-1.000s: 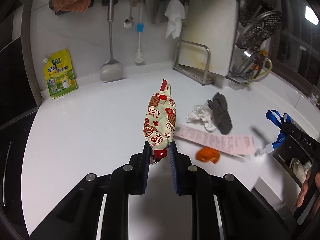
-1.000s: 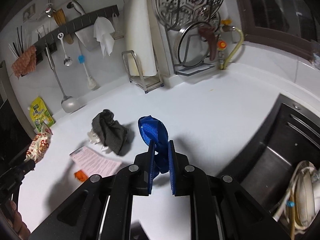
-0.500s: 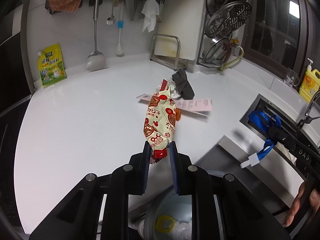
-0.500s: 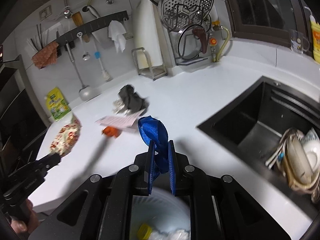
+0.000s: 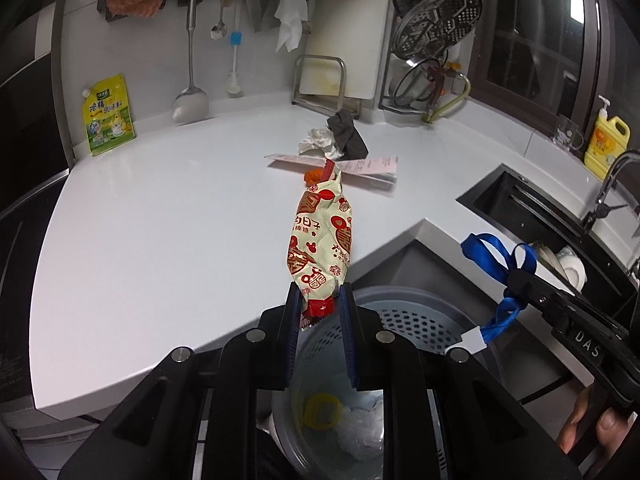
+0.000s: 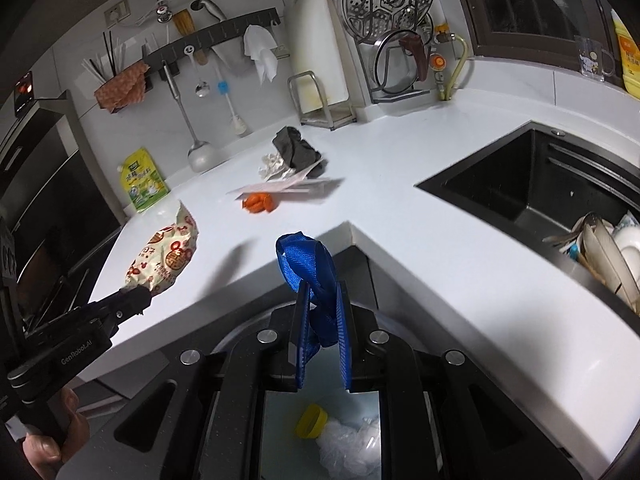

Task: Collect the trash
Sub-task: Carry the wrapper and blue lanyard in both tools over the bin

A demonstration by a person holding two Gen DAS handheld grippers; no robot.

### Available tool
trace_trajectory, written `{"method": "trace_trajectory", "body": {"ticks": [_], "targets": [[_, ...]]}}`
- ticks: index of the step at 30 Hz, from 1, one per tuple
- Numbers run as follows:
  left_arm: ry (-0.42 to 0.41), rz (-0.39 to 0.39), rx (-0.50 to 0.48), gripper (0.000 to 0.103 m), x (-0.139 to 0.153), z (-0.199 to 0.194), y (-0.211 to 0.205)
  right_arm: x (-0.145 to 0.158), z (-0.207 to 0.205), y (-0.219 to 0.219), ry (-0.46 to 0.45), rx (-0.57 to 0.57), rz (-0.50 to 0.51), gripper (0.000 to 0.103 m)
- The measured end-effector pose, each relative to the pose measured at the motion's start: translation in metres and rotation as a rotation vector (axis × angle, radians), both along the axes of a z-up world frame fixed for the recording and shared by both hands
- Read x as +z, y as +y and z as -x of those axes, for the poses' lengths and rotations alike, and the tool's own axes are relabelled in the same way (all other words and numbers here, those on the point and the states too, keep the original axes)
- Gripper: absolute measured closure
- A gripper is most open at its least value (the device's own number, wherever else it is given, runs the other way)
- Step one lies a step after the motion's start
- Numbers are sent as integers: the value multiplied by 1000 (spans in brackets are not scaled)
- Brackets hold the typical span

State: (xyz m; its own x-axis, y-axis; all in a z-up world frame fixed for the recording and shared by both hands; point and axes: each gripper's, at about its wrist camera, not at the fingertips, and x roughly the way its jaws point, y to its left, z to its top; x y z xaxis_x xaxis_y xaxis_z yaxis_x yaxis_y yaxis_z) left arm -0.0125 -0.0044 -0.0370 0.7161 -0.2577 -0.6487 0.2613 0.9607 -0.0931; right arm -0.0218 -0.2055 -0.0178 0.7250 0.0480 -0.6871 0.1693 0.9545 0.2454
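Observation:
My left gripper [image 5: 319, 300] is shut on the red end of a cream and red snack wrapper [image 5: 320, 236], held upright above a grey perforated bin [image 5: 404, 320]. The wrapper also shows in the right wrist view [image 6: 166, 256]. My right gripper [image 6: 320, 300] is shut on a blue ribbon strap [image 6: 310, 264] over the same bin [image 6: 320, 432], which holds a yellow cap and clear plastic. The strap with its white tag shows in the left wrist view [image 5: 496, 268]. On the white counter [image 5: 160, 220] lie a pink receipt [image 5: 360, 166], an orange peel [image 6: 259, 203], a crumpled white tissue [image 5: 318, 144] and a dark grey rag [image 5: 346, 134].
A black sink [image 6: 540, 192] with stacked dishes [image 6: 608, 248] is on the right. A green and yellow pouch [image 5: 108, 114], hanging utensils [image 5: 192, 60], a cutting board rack [image 5: 332, 80] and a steamer rack [image 5: 432, 32] stand along the back wall. A yellow soap bottle [image 5: 606, 140] is far right.
Both grippers have drawn back from the counter with their loads and now hang over the bin, which shows more fully. The counter items look farther away.

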Motion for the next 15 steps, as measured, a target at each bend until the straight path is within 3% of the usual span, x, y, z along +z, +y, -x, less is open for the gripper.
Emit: {"method": "trace_trajectory", "body": {"ticks": [15], "targets": [[26, -33, -81, 84, -22, 39, -15, -27, 33, -2, 50, 0, -34, 90]]}}
